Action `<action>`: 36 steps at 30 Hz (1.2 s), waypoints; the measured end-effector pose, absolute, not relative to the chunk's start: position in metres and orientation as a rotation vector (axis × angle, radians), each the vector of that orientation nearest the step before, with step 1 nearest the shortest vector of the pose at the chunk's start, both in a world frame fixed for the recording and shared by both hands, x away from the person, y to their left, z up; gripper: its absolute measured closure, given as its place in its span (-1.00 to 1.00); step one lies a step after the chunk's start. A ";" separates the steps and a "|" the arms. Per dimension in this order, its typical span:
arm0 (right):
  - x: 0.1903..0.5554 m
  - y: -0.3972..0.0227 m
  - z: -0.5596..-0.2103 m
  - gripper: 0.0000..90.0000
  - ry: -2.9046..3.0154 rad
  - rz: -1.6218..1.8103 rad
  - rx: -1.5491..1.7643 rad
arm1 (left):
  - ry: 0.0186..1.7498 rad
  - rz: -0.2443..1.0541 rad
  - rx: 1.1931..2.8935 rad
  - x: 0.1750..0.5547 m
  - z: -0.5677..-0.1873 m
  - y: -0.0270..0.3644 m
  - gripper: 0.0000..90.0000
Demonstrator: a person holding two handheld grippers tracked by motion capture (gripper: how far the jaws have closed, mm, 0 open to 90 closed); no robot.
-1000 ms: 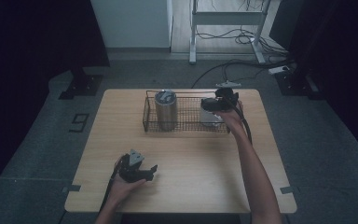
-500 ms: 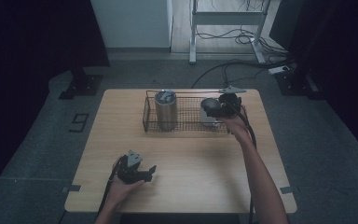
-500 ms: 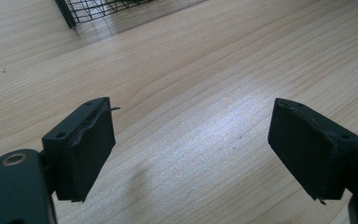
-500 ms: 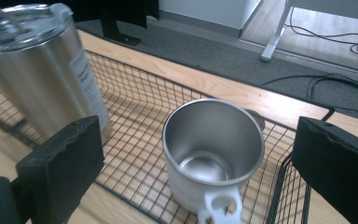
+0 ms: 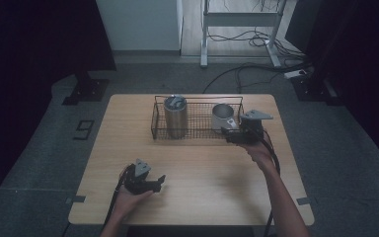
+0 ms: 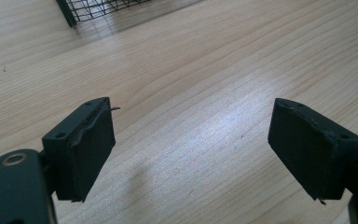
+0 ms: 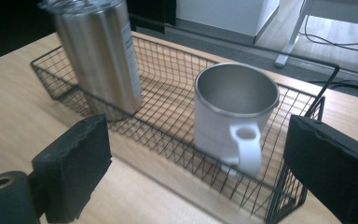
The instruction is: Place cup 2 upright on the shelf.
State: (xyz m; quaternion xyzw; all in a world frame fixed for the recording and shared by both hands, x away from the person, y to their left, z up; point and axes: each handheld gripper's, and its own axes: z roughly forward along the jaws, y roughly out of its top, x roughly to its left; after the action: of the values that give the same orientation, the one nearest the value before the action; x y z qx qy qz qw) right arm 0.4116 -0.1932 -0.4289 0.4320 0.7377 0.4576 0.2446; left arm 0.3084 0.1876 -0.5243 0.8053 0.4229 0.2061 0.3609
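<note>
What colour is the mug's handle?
White, like the mug body; clearest on the handle in the right gripper view.

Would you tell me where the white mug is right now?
The white mug stands upright in the right end of the wire basket at the table's far side, right of the steel tumbler.

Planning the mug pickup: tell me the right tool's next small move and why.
Probably ease the right tool forward over the basket's near rim toward the white mug's handle: its jaws, just closing, have nothing between them, and the handle faces them.
</note>
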 end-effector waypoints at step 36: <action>0.324 -0.209 -0.513 -0.70 2.097 1.220 1.229 | 1.097 0.522 2.087 0.309 -0.527 0.187 -0.67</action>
State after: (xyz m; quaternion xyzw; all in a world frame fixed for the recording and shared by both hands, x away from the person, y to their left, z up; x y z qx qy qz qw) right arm 0.3236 -0.2090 -0.5131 0.4418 0.7541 0.4385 0.2094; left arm 0.3091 0.1868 -0.5270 0.8078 0.4247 0.2019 0.3555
